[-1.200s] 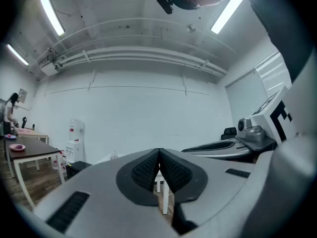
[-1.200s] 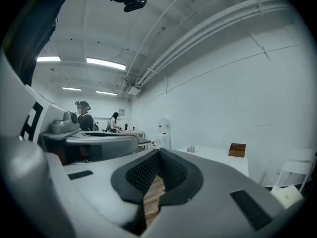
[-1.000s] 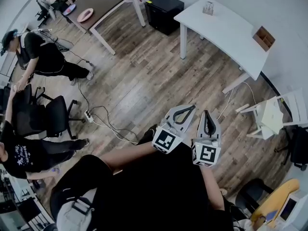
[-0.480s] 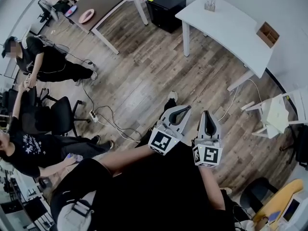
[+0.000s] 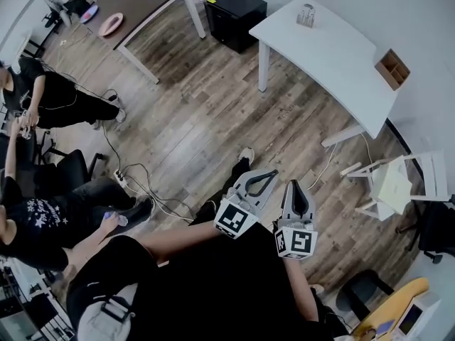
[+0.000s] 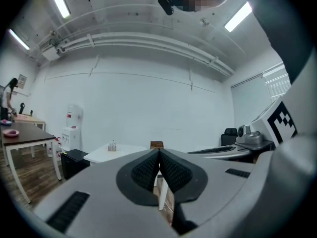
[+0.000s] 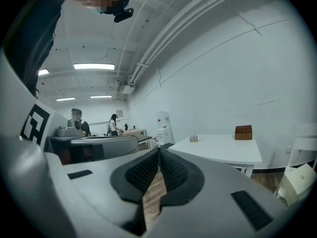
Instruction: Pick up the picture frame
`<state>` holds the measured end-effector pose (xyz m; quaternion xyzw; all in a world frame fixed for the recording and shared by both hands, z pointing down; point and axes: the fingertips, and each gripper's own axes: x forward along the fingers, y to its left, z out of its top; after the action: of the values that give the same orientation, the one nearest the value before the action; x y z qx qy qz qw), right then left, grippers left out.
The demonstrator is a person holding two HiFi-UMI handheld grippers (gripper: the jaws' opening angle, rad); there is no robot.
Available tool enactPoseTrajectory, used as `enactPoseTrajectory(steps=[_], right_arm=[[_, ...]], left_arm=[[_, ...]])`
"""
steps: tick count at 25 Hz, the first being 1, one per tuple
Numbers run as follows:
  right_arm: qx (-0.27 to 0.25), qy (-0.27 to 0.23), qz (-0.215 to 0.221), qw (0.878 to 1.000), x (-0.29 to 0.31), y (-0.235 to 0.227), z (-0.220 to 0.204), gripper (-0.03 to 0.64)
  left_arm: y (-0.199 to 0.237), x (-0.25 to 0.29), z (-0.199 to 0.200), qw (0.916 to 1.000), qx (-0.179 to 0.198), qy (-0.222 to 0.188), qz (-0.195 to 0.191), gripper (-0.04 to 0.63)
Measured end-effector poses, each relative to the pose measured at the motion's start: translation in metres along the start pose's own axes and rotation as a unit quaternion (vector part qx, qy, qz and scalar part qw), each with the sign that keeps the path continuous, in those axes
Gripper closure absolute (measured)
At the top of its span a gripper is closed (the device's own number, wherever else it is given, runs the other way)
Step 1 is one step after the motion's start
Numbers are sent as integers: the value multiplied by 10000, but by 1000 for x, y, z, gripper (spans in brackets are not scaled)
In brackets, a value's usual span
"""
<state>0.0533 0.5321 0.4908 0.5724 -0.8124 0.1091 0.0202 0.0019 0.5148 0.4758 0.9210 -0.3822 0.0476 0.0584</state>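
My left gripper and right gripper are held side by side in front of the person's body, over the wooden floor. Both are shut with nothing between the pads, and both point roughly level toward a white table some way ahead. On that table stand a brown wooden open-fronted piece near the wall and a small clear item at the far end. Which of them is the picture frame I cannot tell. In the right gripper view the shut right gripper points at the table; the brown piece shows there.
A black cabinet stands beside the white table. A dark table with a pink dish is at the far left. A white chair is on the right. Seated people, office chairs and a cable with a power strip occupy the left floor.
Both grippers have slid lower and slightly left in the head view, still shut. The whole room has shifted in the frame and a shoe now shows ahead of the grippers.
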Motion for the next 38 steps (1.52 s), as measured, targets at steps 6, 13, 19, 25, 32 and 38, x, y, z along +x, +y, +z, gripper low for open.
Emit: enactPoseTrajectory(steps=[6, 13, 19, 25, 32, 38], right_arm=[[-213, 286, 33, 9994, 87, -21, 6, 581], [-210, 582, 84, 9980, 206, -37, 25, 581], [-400, 550, 48, 9977, 281, -56, 60, 581], [-265, 734, -5, 9969, 328, -63, 50, 581], [-108, 722, -184, 9972, 355, -74, 49, 581], [18, 580, -317, 9978, 368, -84, 50, 581]], left_arm=[[68, 64, 4, 9998, -166, -35, -74, 581], [165, 127, 18, 9988, -492, 1, -51, 581], [227, 165, 36, 9983, -564, -126, -81, 581], [295, 184, 33, 9980, -584, -71, 224, 581], [334, 189, 41, 9975, -615, -36, 343, 581], [334, 206, 42, 9988, -467, -13, 170, 581]])
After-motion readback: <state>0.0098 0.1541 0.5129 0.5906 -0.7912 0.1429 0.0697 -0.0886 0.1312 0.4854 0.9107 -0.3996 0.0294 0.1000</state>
